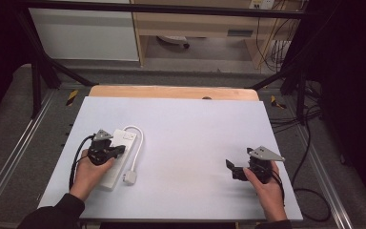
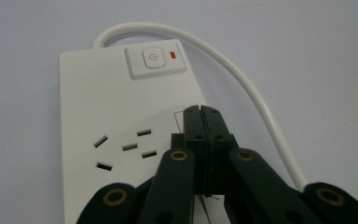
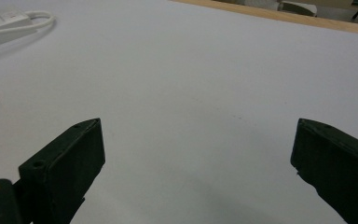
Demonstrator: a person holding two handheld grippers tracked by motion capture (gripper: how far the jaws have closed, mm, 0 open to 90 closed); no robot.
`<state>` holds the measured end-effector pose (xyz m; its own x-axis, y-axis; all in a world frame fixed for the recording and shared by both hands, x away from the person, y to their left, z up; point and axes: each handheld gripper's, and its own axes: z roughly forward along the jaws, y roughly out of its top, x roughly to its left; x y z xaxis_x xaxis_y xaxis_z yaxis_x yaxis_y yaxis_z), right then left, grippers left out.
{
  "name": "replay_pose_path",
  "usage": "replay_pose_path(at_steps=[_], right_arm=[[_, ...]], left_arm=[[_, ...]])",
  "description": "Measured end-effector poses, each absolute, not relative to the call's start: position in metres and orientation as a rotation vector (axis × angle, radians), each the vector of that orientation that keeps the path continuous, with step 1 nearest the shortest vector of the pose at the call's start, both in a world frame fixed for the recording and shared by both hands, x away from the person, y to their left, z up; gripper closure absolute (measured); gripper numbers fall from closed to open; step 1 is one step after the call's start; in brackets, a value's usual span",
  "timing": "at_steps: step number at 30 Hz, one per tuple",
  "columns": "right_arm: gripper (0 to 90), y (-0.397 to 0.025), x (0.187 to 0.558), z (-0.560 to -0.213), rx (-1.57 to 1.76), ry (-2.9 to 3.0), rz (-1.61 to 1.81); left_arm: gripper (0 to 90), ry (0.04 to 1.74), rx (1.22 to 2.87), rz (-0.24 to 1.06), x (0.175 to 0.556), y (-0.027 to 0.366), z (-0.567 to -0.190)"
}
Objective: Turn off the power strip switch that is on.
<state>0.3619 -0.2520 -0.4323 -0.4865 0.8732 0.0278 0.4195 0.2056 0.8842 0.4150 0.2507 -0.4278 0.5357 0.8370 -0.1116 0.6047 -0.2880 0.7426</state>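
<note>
Left gripper (image 2: 202, 112) hovering over power strip (image 2: 121, 121) at worktop (image 1: 195, 143) left side, fingers pressed together. Advancing tip squarely onto switch (image 2: 153, 58), pressing straight down. Right gripper (image 3: 198, 158) idling, fingers spread.

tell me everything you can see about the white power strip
The power strip is a flat white block, plastic by its look, lying on the table at the left. One end carries a square power button beside a small red indicator; a five-slot socket sits lower down. A white cable loops from the button end to a white plug. The left gripper, jaws shut, hovers over it; contact is unclear.
</note>
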Motion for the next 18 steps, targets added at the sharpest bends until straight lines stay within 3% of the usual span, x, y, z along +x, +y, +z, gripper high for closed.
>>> replay_pose_path(at_steps=[18], right_arm=[[3.2, -0.2518, 0.3617, -0.4322, 1.201, 2.001, 1.228]], left_arm=[[90.0, 1.163, 2.001, 0.375, 0.4131, 0.2508, -0.4305]])
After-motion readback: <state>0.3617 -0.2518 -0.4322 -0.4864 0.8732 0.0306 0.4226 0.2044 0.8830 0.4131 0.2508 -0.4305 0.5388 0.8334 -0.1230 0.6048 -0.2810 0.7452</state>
